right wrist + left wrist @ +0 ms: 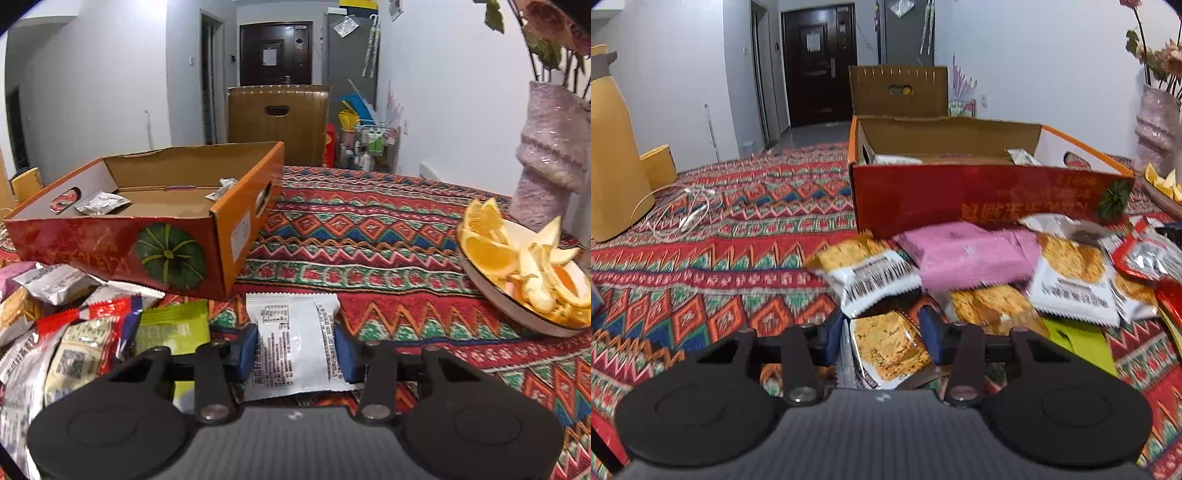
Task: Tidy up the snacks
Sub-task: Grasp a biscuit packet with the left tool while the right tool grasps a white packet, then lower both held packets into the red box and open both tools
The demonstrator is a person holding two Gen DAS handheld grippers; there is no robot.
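An open red and orange cardboard box (960,199) stands on the patterned tablecloth with a few packets inside. In front of it lies a heap of snacks: a pink packet (964,254), white cracker packets (871,273) and a green packet (1078,343). My left gripper (882,332) is at the near edge of the heap, its blue pads pressed on both sides of a small cracker packet (890,350). In the right wrist view the box (110,236) is at the left. My right gripper (295,349) is shut on a white packet (291,325) lying printed side up, just right of the heap (74,332).
A yellow jug (613,166) and a white cable (683,214) lie at the far left. A plate of orange pieces and peel (517,266) and a pink vase (554,155) stand at the right. Bare tablecloth (388,236) lies between box and plate.
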